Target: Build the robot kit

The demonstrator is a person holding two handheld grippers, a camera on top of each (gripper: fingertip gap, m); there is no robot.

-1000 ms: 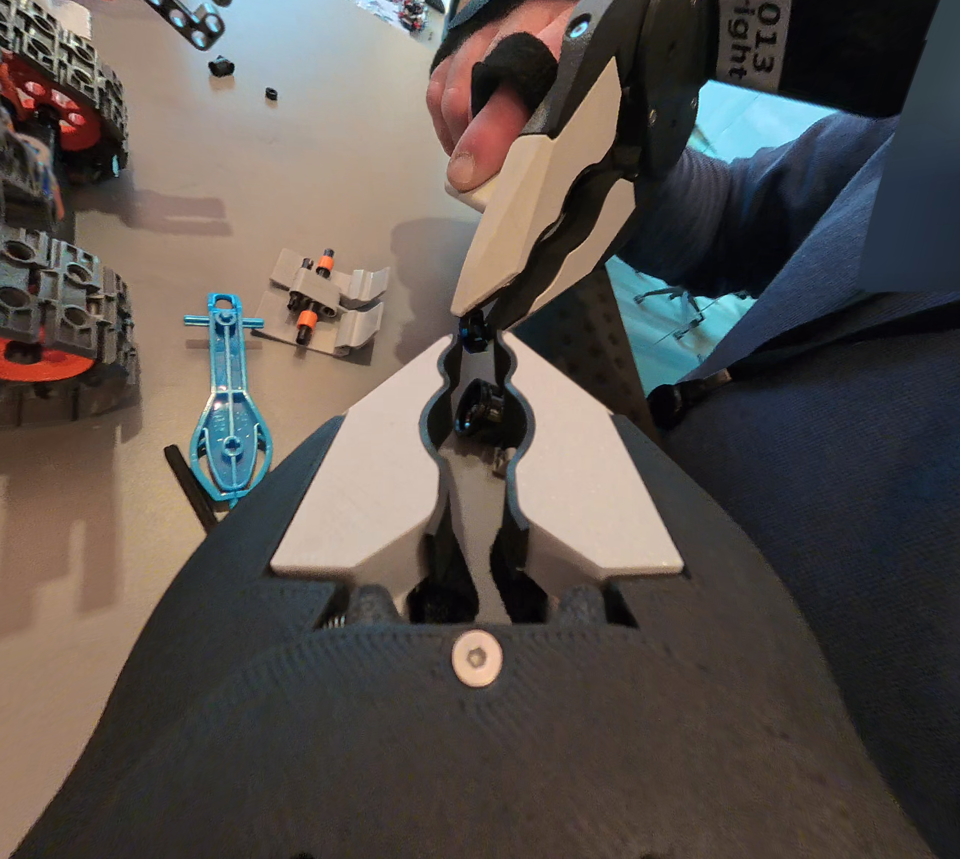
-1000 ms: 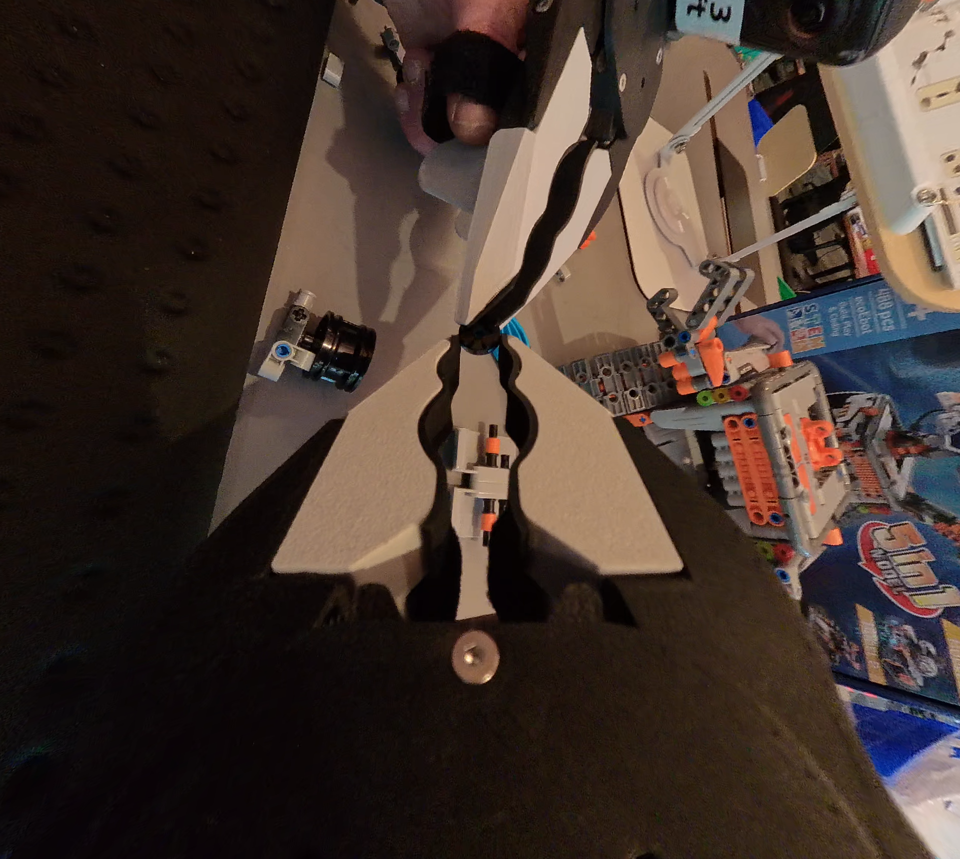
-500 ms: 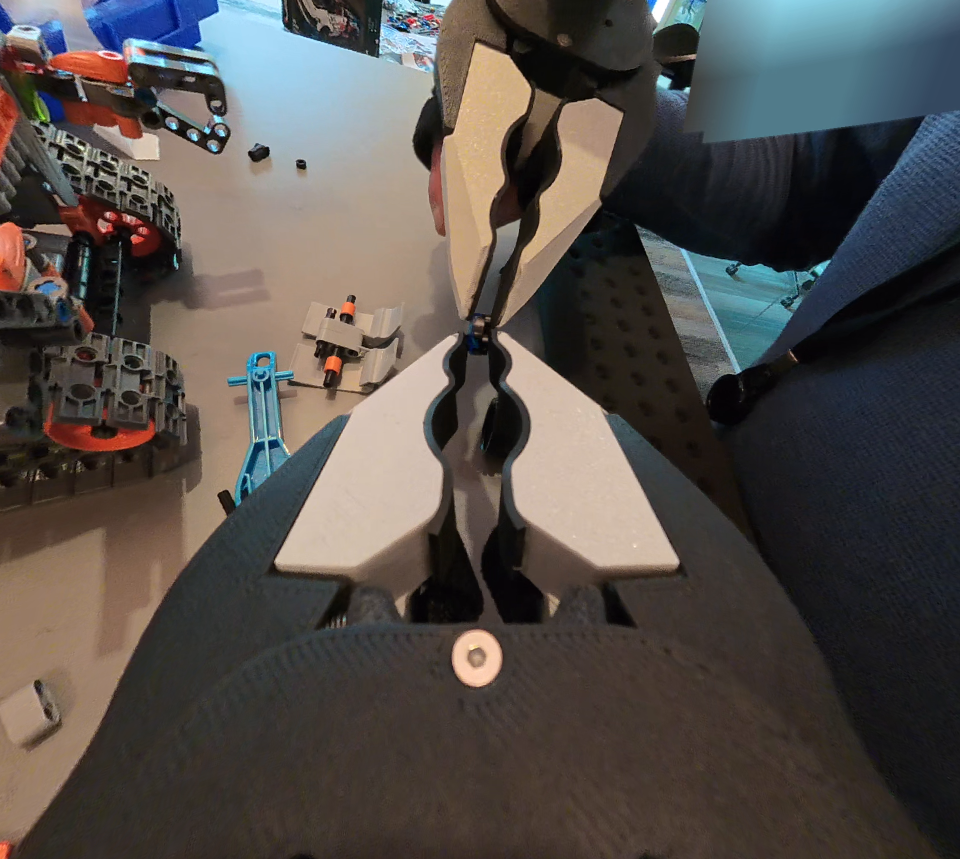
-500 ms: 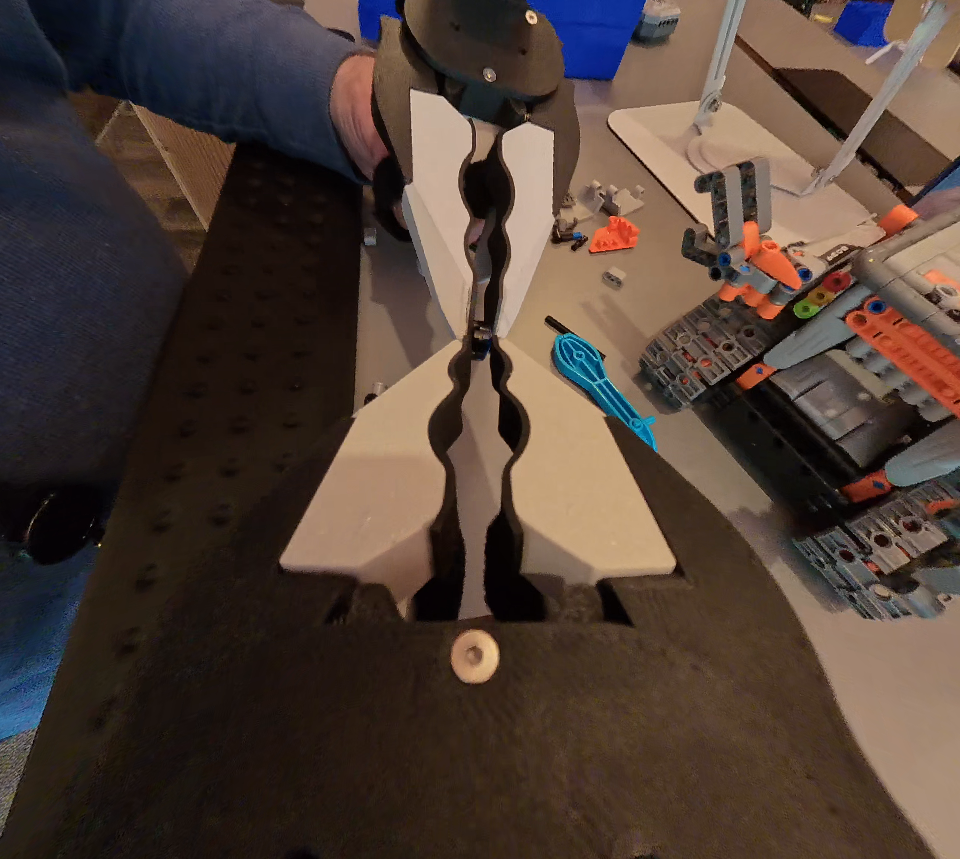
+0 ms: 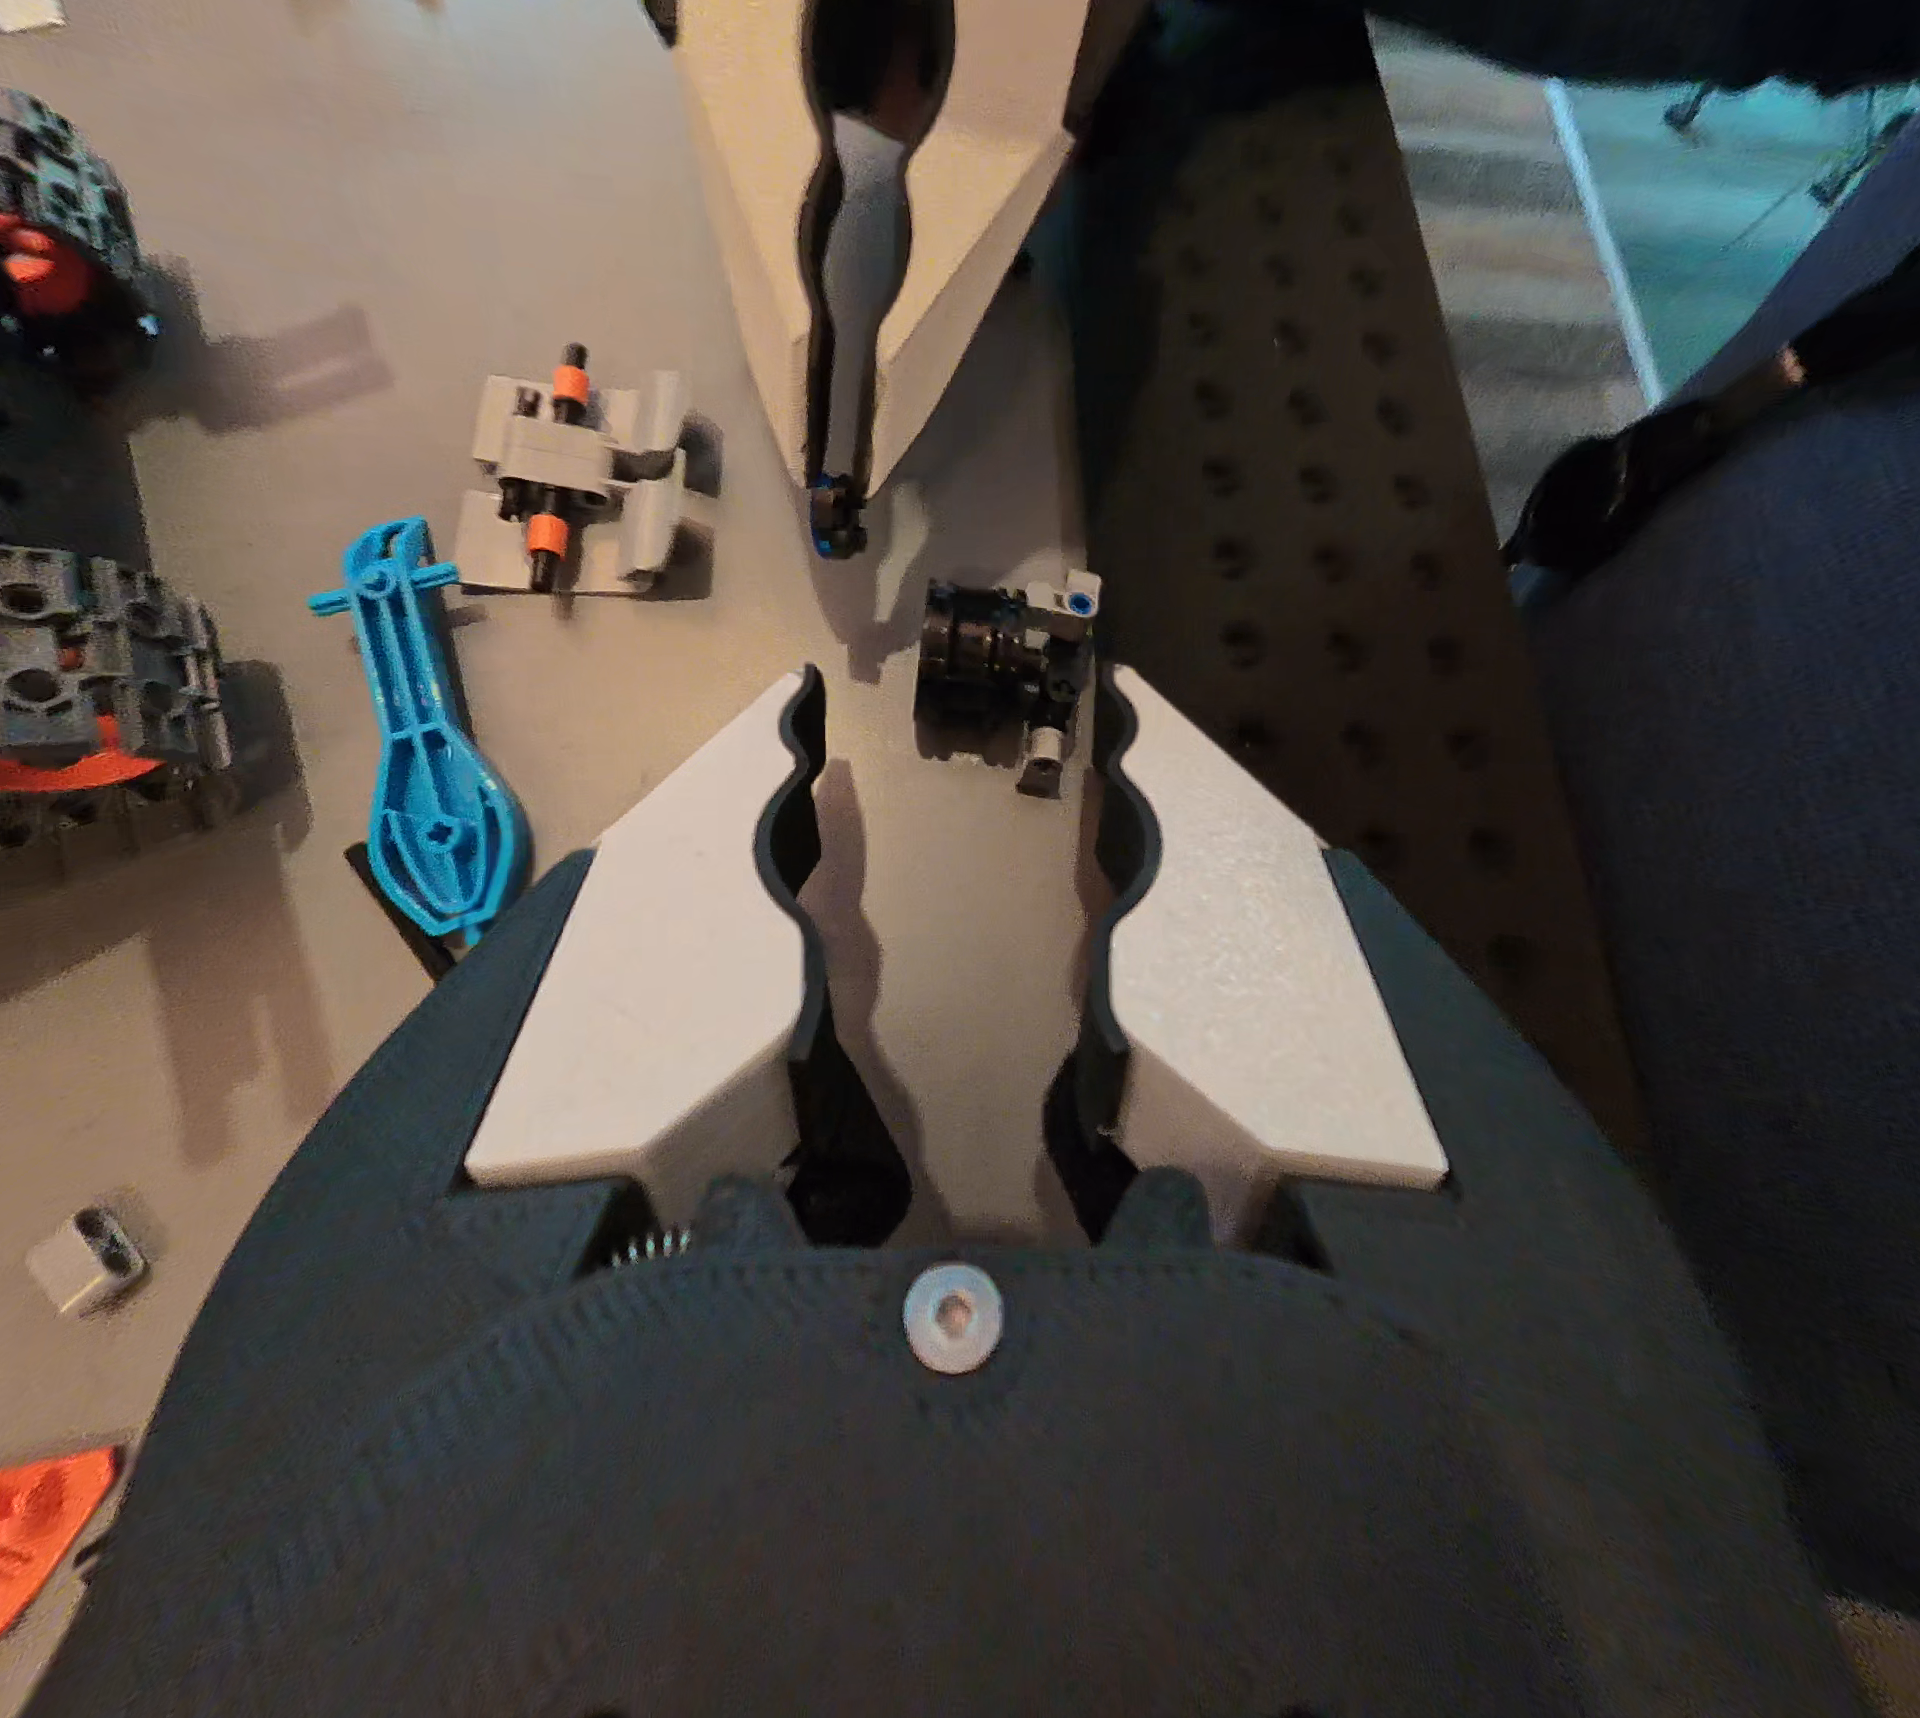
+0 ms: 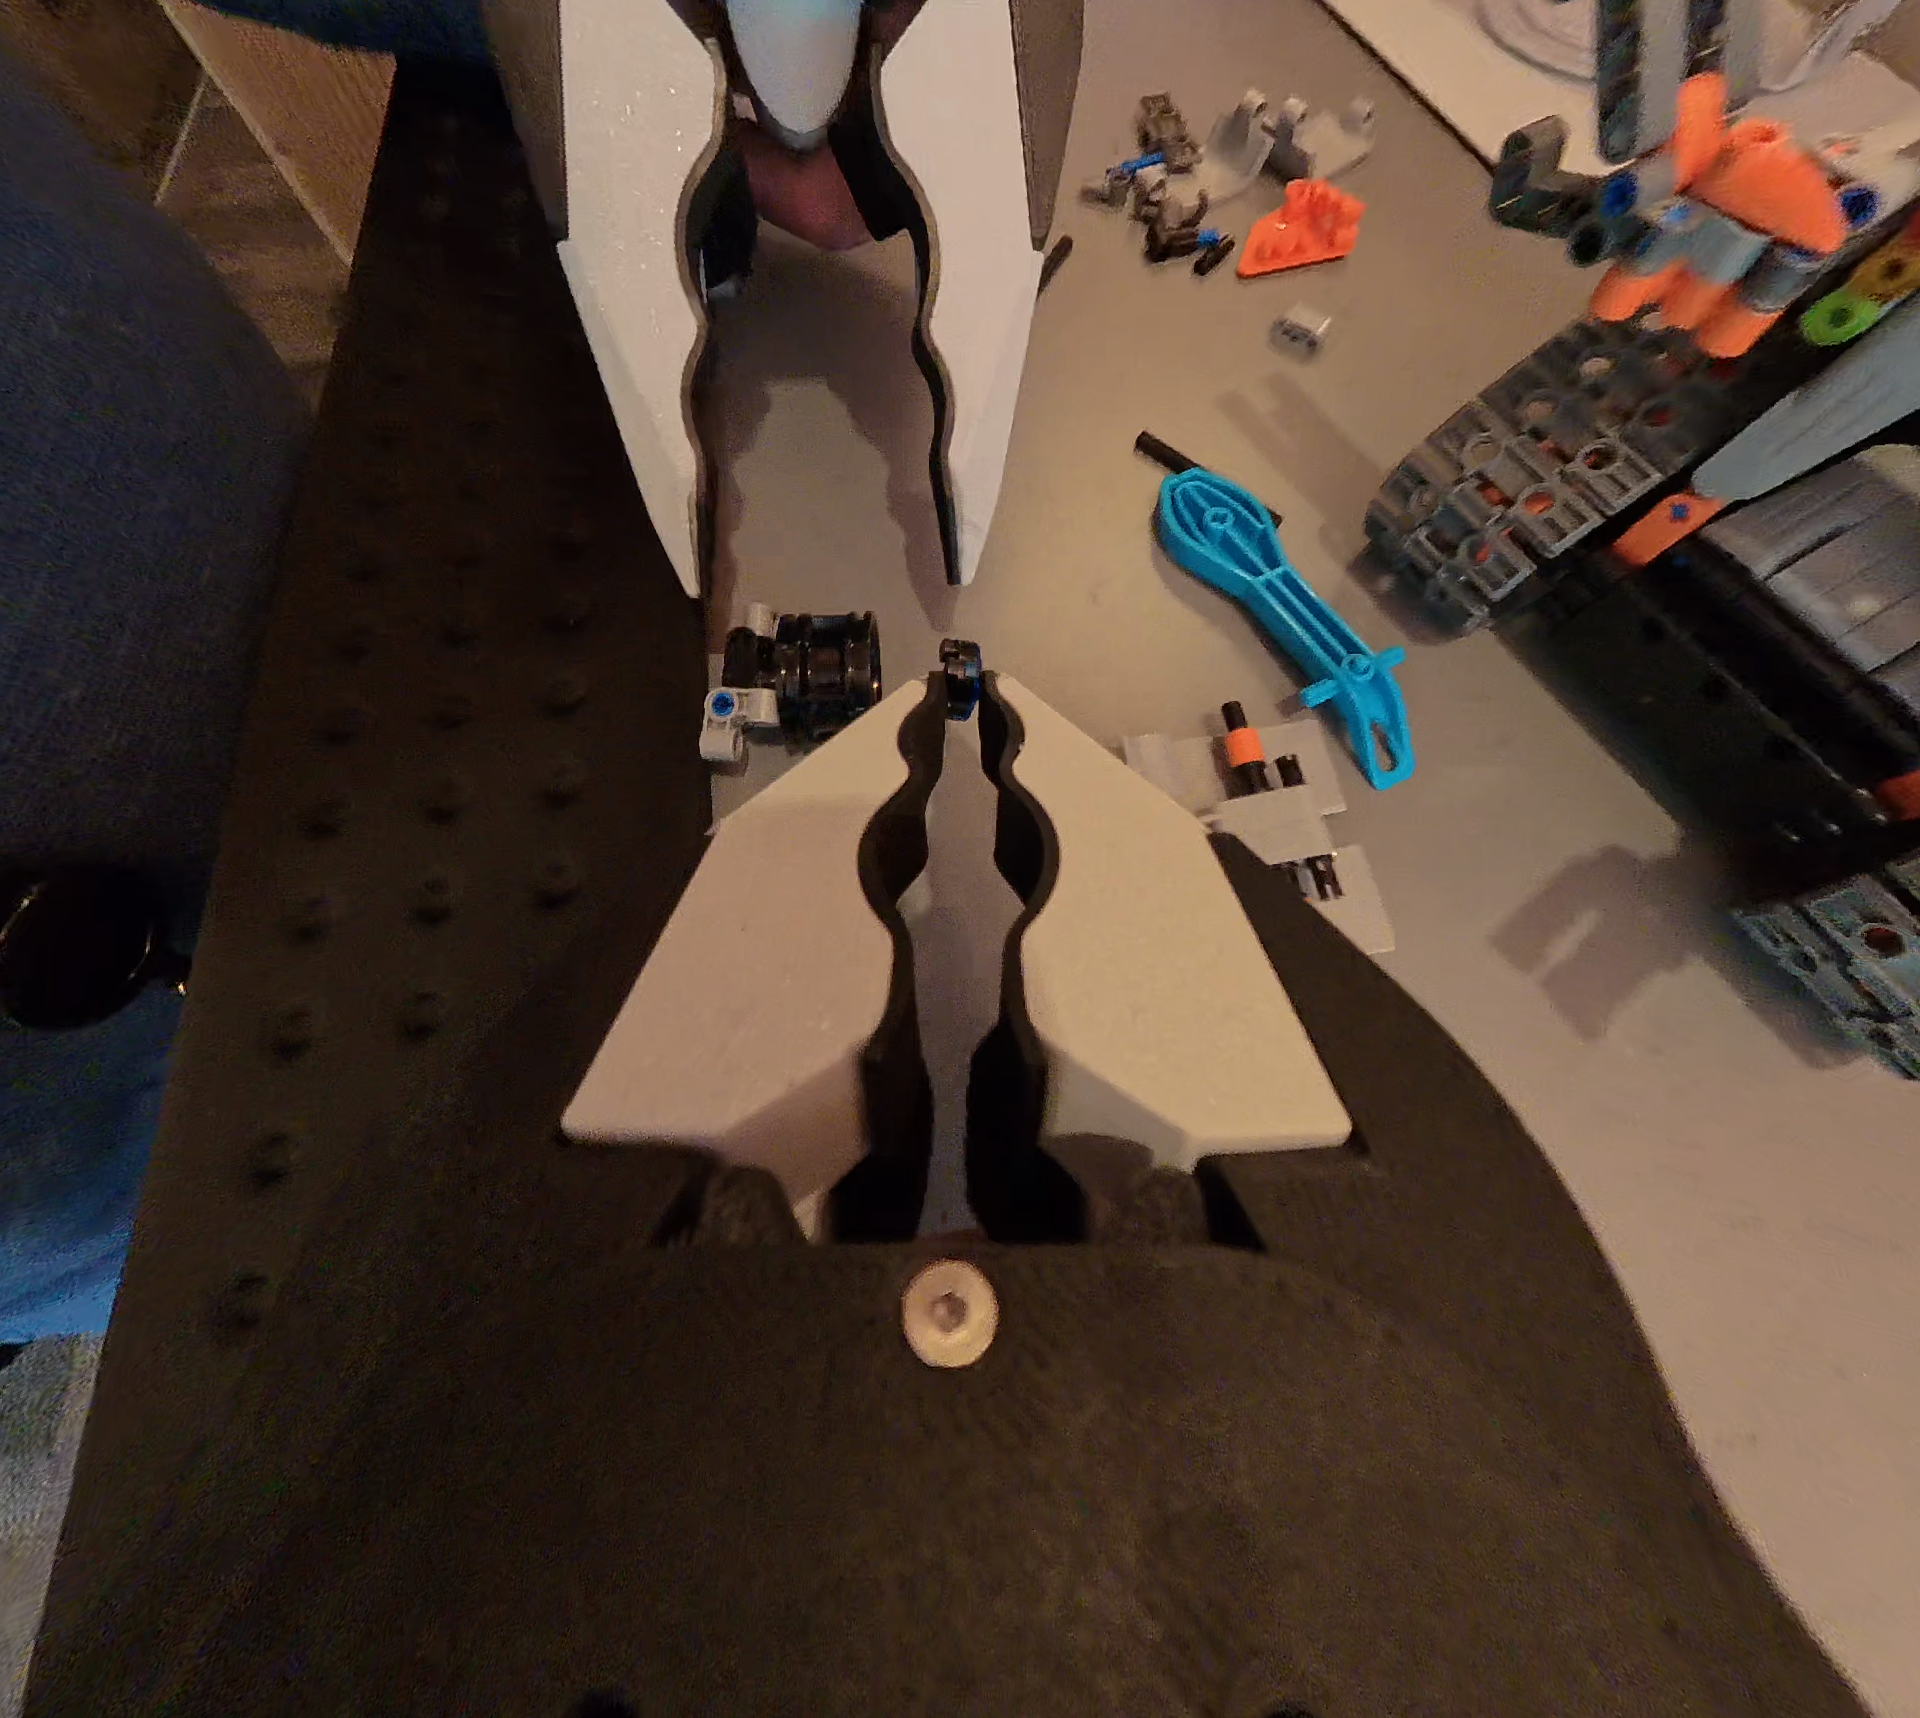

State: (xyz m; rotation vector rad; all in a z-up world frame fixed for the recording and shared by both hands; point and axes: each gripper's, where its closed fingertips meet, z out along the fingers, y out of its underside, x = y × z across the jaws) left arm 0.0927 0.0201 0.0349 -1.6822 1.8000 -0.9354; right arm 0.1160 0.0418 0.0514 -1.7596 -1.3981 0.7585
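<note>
Both wide-angle views are dim and warm-toned, with straight edges bowing toward the corners. Soft overhead light casts blurred grey shadows on the table (image 5: 312,162). Motion blur smears the tracked model (image 6: 1662,473) at the right edge. A cool daylight patch, possibly a window, glows at the left view's upper right.

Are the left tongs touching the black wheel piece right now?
Apart. In the left wrist view, the open left tongs show bare table between their fingers and the black wheel piece.
</note>
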